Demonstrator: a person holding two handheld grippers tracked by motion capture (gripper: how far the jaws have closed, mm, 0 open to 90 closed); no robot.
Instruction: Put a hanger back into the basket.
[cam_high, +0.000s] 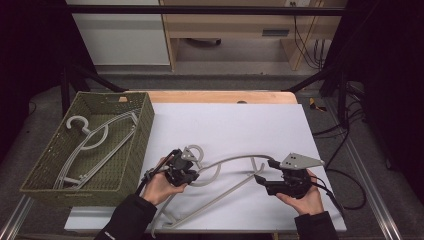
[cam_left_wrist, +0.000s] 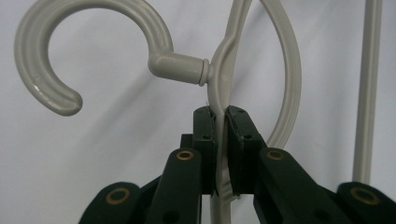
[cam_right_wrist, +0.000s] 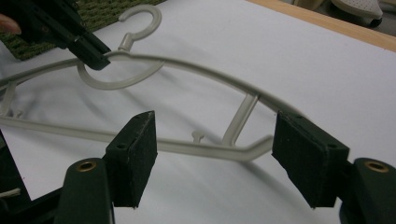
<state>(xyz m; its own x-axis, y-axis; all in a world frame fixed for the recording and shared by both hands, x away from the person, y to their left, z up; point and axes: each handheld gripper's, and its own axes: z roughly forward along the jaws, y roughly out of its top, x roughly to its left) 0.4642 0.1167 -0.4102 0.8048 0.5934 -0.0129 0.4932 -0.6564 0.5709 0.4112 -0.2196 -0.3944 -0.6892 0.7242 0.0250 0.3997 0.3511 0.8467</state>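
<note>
Hanger in hand: a pale grey plastic clothes hanger (cam_high: 227, 172), smooth and slightly glossy, with a round open hook, a thin ribbed shoulder bar, a curved inner loop and a straight lower bar
Where it is: on the white sheet over the table (cam_high: 235, 125), at the near edge between my two hands
Long axis: runs across the table from lower left to right in the high view, the arched shoulder uppermost; the hook (cam_left_wrist: 70, 51) sits at the left end and curls towards the basket
My left gripper (cam_high: 181, 169): fingers (cam_left_wrist: 205, 140) pressed together on the thin shoulder bar just below the hook's neck, the plastic pinched flat between the pads
My right gripper (cam_right_wrist: 224, 158): fingers (cam_right_wrist: 135, 154) spread wide, touching nothing; the hanger's right end with its short upright strut lies beyond the gap between the pads
Finger pads: matt black, rough like foam, on black arms with brass rivets
Basket: an olive green woven basket (cam_high: 132, 150), rectangular, at the left of the table, just beside my left hand
In the basket: another grey hanger (cam_high: 92, 135) of the same make, lying slantwise, hook towards the far left corner
Hard to make out: the hanger's near left end is covered by my left sleeve; in the left gripper view the bar runs down behind the fingers and is cut off at the bottom
</note>
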